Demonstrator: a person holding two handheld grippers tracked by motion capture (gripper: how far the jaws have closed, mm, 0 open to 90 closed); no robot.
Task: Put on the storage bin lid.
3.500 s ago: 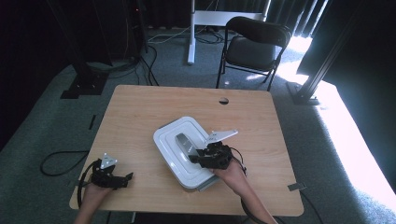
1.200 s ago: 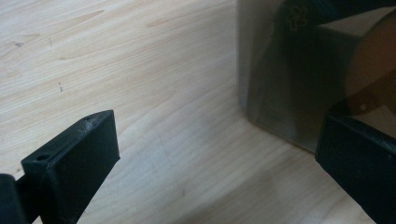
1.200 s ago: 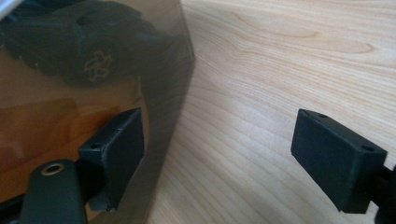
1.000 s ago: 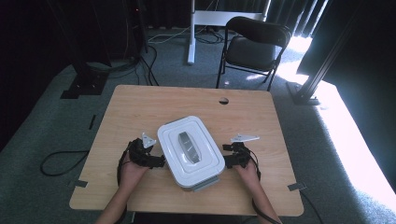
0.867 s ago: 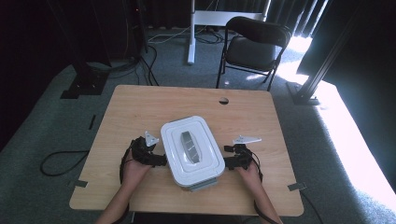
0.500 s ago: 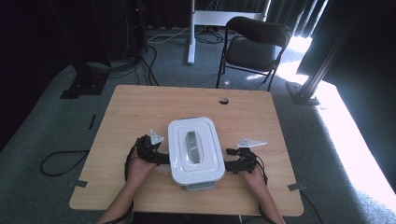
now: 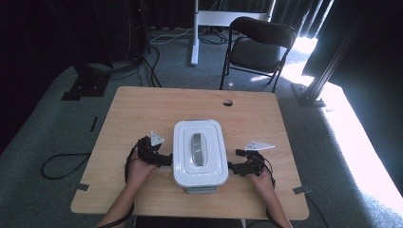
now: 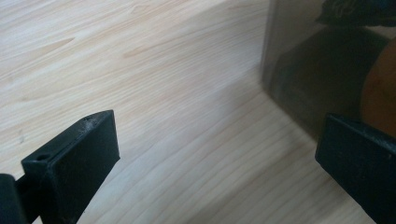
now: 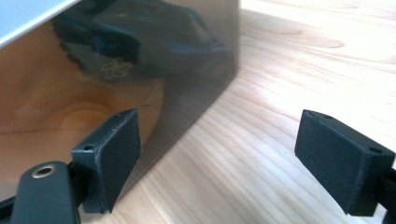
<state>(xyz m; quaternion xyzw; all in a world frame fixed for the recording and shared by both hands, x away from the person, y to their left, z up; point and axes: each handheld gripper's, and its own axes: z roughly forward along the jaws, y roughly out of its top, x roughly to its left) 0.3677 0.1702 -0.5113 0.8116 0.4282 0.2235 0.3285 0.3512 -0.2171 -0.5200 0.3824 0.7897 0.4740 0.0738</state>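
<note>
A white lidded box [image 7: 198, 152] with a grey handle [image 7: 196, 148] stands square on the wooden table [image 7: 142, 114], near its front. My left gripper [image 7: 166, 160] lies against the box's left side, open; in the left gripper view [image 8: 215, 154] the box's glossy wall [image 8: 308, 70] stands ahead at the right. My right gripper [image 7: 231, 167] sits by the box's right side. Its jaws have just been opening, and they stand wide in the right gripper view [image 9: 219, 144]. The box wall [image 9: 154, 56] reaches in beside the left jaw, not pinched.
A round cable hole [image 7: 227, 102] sits near the table's far edge. A black folding chair [image 7: 259, 45] stands behind the table. Cables trail from both grippers, and one lies on the carpet [image 7: 62, 164] at the left.
The box has turned from slanted to square with the table and shifted slightly right. Both hands moved right alongside it.
</note>
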